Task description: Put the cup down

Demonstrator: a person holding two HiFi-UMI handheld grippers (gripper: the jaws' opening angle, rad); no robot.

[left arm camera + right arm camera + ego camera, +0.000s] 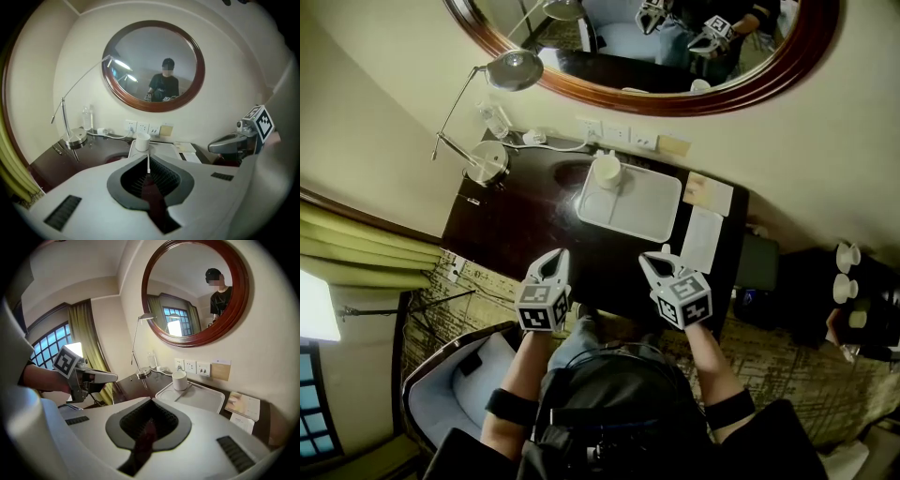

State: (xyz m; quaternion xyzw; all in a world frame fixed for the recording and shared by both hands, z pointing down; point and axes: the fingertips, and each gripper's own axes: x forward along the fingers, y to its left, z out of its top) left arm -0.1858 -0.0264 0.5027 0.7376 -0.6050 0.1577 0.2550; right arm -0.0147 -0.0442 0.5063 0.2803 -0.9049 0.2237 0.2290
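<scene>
- The white cup (606, 171) stands upright on a pale rectangular tray (645, 214), in the tray's 11 o'clock corner as the head view shows it. Nothing grips or touches it.
- The tray lies on a dark surface (530, 220), toward the wall side, and the rest of it is bare.
- At 9 o'clock from the cup, the round metal base of a desk lamp (487, 161) sits on the surface. Its thin arm rises to a shade near the mirror's edge, and a clear bottle (496, 120) stands just beside the base, toward 12 o'clock.
- Wall sockets (619, 133) run along the wall at 12 o'clock from the cup, with a white cable trailing off toward the lamp.
- Papers (703, 239) lie at 3 o'clock from the tray, near the surface's right end.
- An oval mirror (680, 98) in a brown wooden frame hangs above – it reflects the person holding both grippers.
- The left gripper (555, 257) and the right gripper (656, 255) hover side by side over the near edge of the surface, at 6 o'clock from the tray and well apart from the cup.
- Each gripper view shows its jaws together, with nothing between them.
- A green curtain (356, 246) hangs at 9 o'clock and a chair (455, 380) stands at 7 o'clock.
</scene>
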